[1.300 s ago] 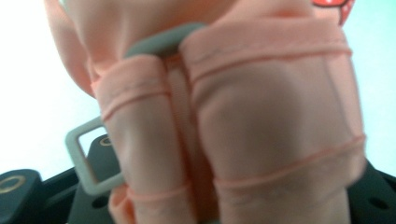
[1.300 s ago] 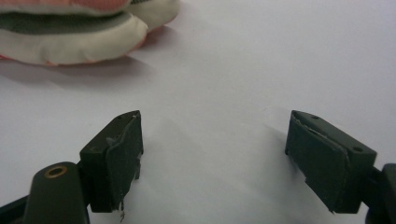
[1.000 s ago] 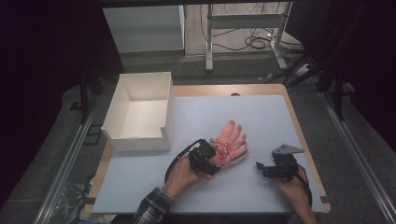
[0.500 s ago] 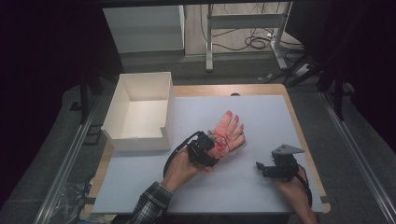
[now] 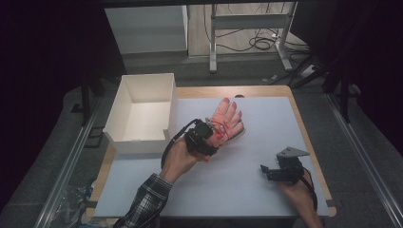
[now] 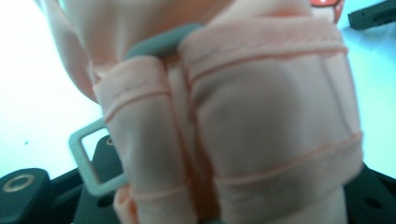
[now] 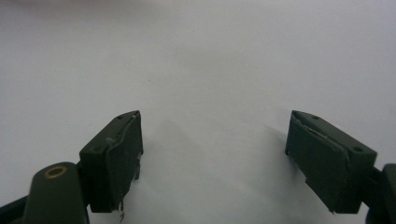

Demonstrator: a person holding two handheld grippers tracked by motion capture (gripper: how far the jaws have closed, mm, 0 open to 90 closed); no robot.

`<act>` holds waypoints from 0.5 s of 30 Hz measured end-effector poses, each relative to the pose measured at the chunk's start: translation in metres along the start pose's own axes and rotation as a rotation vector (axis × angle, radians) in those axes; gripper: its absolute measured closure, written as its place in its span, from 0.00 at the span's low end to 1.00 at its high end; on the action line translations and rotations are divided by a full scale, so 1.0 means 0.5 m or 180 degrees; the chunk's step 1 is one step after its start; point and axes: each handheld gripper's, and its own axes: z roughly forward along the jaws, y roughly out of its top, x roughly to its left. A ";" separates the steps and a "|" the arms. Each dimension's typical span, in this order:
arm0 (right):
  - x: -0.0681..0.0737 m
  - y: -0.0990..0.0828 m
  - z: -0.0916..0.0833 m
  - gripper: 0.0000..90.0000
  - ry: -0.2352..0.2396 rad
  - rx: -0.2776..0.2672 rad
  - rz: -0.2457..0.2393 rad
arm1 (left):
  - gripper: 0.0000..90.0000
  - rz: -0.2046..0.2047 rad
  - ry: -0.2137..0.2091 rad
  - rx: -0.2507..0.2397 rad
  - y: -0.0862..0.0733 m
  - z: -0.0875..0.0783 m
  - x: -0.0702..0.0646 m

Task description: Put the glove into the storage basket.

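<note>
Pink fabric glove is clamped at its cuff in the left gripper, jaws clenched tight on the cloth; in the left gripper view the cuff bunches up right in front of the camera, with a grey plastic buckle threaded through the strap and the black jaws mostly buried under the fabric. Glove sits mid-worktop, slightly toward the far edge, fingers pointing at the far edge, just beside the near right corner of the white box that stands at the worktop's left edge. There are red markings on the back of the glove, too small to read; no legible brand or text anywhere. Right gripper rests near the worktop's near right corner, released: in the right gripper view its two jaws stand wide apart with nothing between them, just the pale grey mat under them. Versus a second ago: left hand plus glove have shifted up and toward the far edge and the box, and the glove's cuff end looks lifted off the mat, fingertips at or near the surface, can't tell which. Right hand and gripper are unchanged, same spot, same opening.
</note>
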 end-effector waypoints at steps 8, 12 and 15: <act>0.001 0.000 0.001 0.18 0.0028 0.0017 -0.0017 | 0.53 -0.0107 0.0020 -0.0002 0.018 -0.015 0.030; 0.002 0.001 0.003 0.14 0.0053 0.0026 -0.0048 | 0.53 -0.0140 0.0037 -0.0007 0.031 -0.029 0.040; 0.004 0.001 0.004 0.10 0.0052 0.0052 -0.0053 | 0.53 -0.0163 0.0056 -0.0017 0.044 -0.048 0.053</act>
